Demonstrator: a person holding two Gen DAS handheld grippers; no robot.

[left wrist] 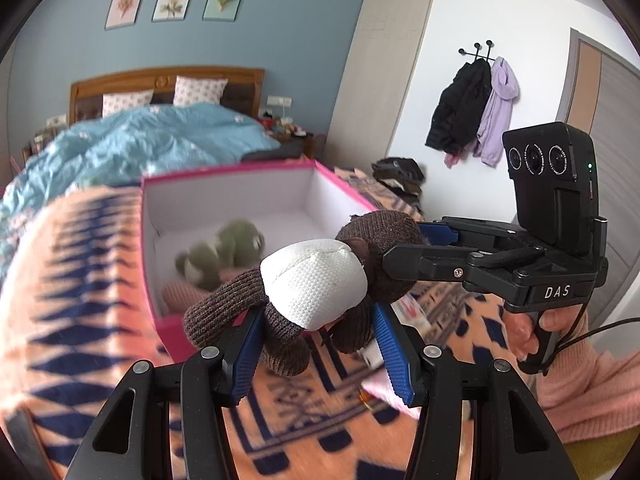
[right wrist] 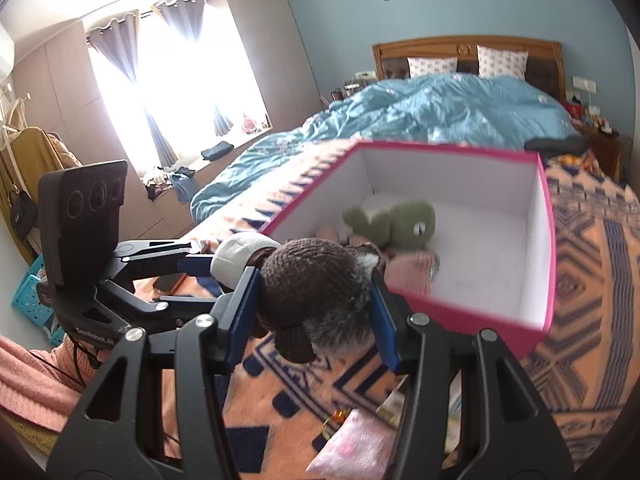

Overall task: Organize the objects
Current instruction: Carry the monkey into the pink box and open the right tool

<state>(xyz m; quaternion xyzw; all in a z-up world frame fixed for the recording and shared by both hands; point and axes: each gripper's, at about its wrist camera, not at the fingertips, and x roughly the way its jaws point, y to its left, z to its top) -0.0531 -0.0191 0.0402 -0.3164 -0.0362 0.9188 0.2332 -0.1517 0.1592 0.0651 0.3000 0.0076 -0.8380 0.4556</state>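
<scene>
**A blue-walled bedroom lit from one bright window**

The wall behind the bed is painted blue and carries three framed botanical prints. A carved wooden headboard backs two patterned pillows, and a crumpled blue duvet covers most of the mattress, with an orange and navy patterned blanket spread over the near end. Daylight floods through a window hung with grey curtains. On the white side wall, a coat rack holds a black jacket and a lilac hoodie. A cluttered nightstand stands beside the bed.
</scene>
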